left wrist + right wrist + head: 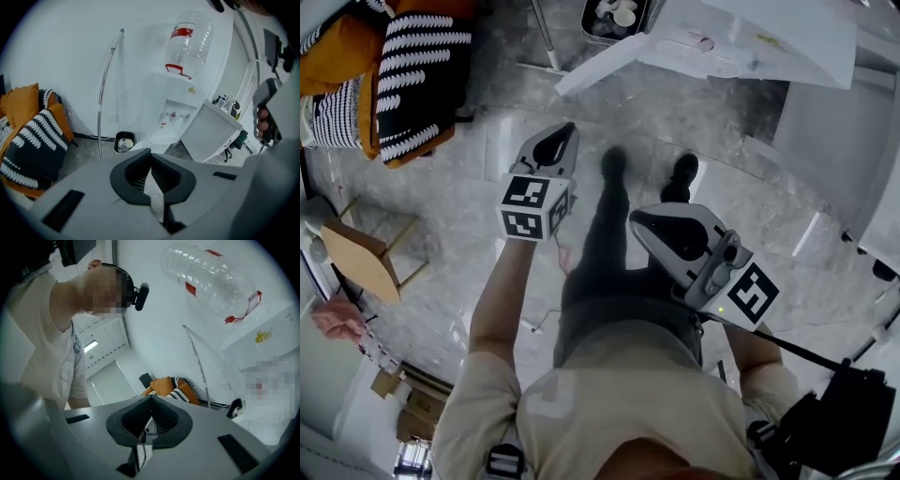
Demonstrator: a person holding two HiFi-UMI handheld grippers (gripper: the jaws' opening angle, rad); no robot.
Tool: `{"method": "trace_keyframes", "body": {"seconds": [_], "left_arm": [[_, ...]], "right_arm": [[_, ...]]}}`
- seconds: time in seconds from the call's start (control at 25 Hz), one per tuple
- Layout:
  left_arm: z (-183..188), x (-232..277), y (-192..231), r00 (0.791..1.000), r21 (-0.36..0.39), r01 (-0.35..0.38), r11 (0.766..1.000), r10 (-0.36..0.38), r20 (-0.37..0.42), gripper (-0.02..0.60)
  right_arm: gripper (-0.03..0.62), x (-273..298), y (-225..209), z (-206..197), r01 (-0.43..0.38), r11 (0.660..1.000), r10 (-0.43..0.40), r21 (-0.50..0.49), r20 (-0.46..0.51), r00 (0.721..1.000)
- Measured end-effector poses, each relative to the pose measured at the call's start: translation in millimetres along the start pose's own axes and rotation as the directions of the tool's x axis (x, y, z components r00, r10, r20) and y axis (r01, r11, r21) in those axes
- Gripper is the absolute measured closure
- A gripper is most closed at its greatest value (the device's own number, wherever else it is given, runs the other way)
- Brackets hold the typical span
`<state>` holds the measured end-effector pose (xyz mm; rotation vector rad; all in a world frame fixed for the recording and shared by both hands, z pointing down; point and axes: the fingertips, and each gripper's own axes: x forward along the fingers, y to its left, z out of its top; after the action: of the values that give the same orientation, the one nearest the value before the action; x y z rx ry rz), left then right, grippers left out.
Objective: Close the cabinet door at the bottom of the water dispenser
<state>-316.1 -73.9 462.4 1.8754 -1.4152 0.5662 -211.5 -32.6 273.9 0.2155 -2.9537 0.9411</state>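
Cabinet door [212, 133] wide open, folks: at the foot of the water dispenser [174, 110] it stands swung out to the right of the machine, as the left gripper view has it, with the big clear bottle [190, 42] on top and a small bin [124, 141] just beside the base on the other side. Nothing has touched that door yet. The left gripper [151, 152] points toward the dispenser from well back, jaws pressed together with nothing between them. The right gripper [150, 398] is closed and empty too, and it faces off toward the orange and striped cushions [169, 386] rather than the door. From the head view both grippers hang out in front of the person over the marble floor [741, 202], well apart from the white cabinet. By my reckoning the whole job is ahead: close in on the open panel, set a gripper against its outer face, and push it round until it sits flush.
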Motion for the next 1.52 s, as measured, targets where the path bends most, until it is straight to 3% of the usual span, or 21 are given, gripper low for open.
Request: {"method": "trace_keyframes", "body": {"seconds": [0.28,0.44,0.56,0.76,0.8,0.84,1.0,1.16,1.28,1.52], "left_arm": [[-35,49,16,0.999,0.025,-0.038,0.999,0.038,-0.012,0.589],[-60,73,39,0.996,0.060,-0.077,0.995,0.080,-0.049,0.589],[-79,97,45,0.992,0.065,-0.060,0.996,0.066,-0.108,0.586],[-89,125,66,0.983,0.165,-0.069,0.984,0.095,-0.156,0.574],[-89,130,73,0.981,0.173,-0.078,0.982,0.106,-0.161,0.558],[-90,136,81,0.978,0.180,-0.086,0.980,0.117,-0.172,0.499],[-103,158,113,0.957,0.214,-0.109,0.971,0.161,-0.242,0.350],[-124,181,138,0.933,0.230,-0.117,0.966,0.187,-0.309,0.275],[-141,193,148,0.911,0.230,-0.114,0.966,0.194,-0.363,0.243],[-166,221,160,0.858,0.306,-0.064,0.950,0.209,-0.469,0.236]], "right_arm": [[0.580,-9,-44,-41,0.031,0.993,-0.031,0.112,-0.004,1.000],[0.580,-8,-52,-61,0.023,0.988,-0.026,0.156,0.016,1.000],[0.580,-14,-59,-71,0.034,0.983,-0.037,0.182,0.012,0.999],[0.580,-19,-58,-89,-0.041,0.970,0.050,0.241,-0.032,0.998],[0.580,-19,-58,-90,-0.049,0.969,0.059,0.243,-0.036,0.998],[0.580,-20,-60,-93,-0.048,0.970,0.060,0.239,-0.046,0.997],[0.580,-18,-68,-101,-0.029,0.969,0.046,0.244,-0.063,0.997],[0.580,-15,-68,-109,-0.037,0.965,0.060,0.261,-0.079,0.995],[0.580,-11,-66,-111,-0.062,0.950,0.085,0.306,-0.062,0.994],[0.580,-16,-70,-129,-0.048,0.947,0.085,0.317,-0.103,0.991]]}}
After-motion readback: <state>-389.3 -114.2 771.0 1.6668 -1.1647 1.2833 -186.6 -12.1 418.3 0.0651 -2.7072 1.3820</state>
